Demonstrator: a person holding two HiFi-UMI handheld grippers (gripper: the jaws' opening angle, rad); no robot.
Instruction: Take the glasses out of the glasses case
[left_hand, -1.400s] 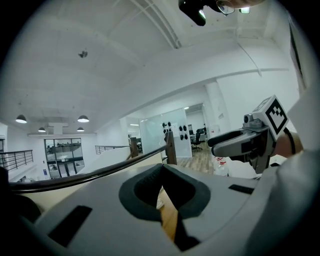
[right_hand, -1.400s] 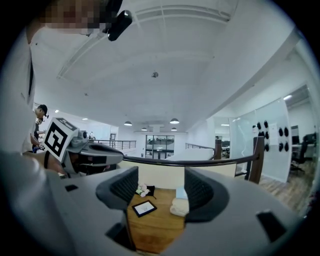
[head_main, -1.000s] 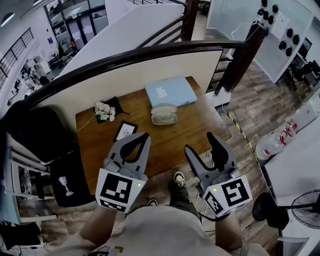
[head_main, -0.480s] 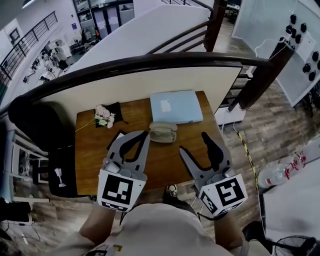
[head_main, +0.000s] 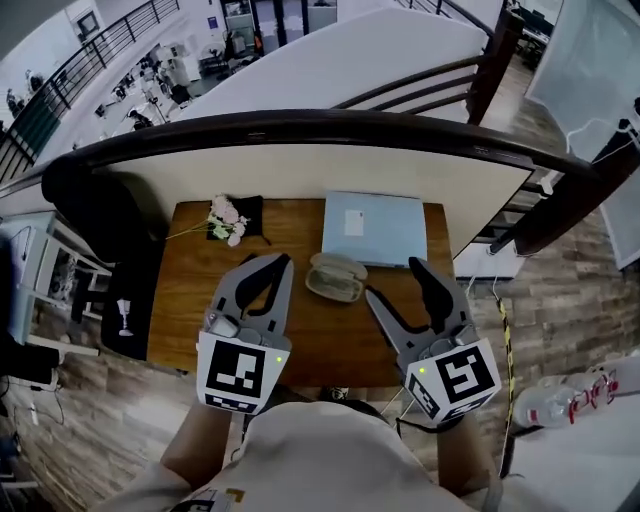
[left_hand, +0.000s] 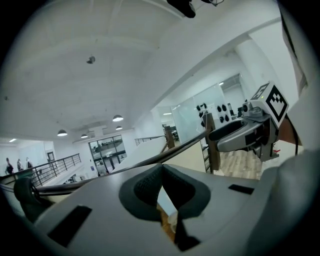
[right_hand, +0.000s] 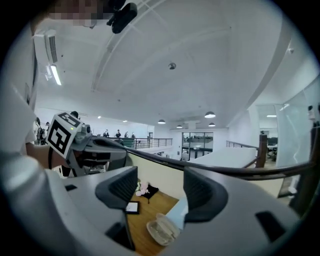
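Glasses case (head_main: 335, 277) lies on the wooden table (head_main: 190, 300), pale and oval, just in front of the near left corner of a light blue flat slab (head_main: 375, 228) that carries a small white label. Whether the case is shut, or what is in it, is too small to tell. In the head view it sits between the tips of the two grippers and a little beyond them, and neither touches it.

The right gripper (head_main: 398, 282) is held to the right of the case with its jaws released and wide apart. Its own view shows nothing between the dark ribbed pads (right_hand: 122, 187), and the case shows far below the gap, on the table. The left gripper (head_main: 272, 265) is held to the left of the case with its jaws clenched. In its own view the tips meet in a point with nothing caught between them, and only a sliver of table shows beneath.

Further left on the table a small bunch of pale pink flowers (head_main: 228, 218) lies on a black cloth (head_main: 250, 212) near the far edge. A small dark-framed card (right_hand: 132, 207) shows in the right gripper view, between the flowers and the near edge. Behind the table runs a cream wall topped by a dark curved handrail (head_main: 300, 125)
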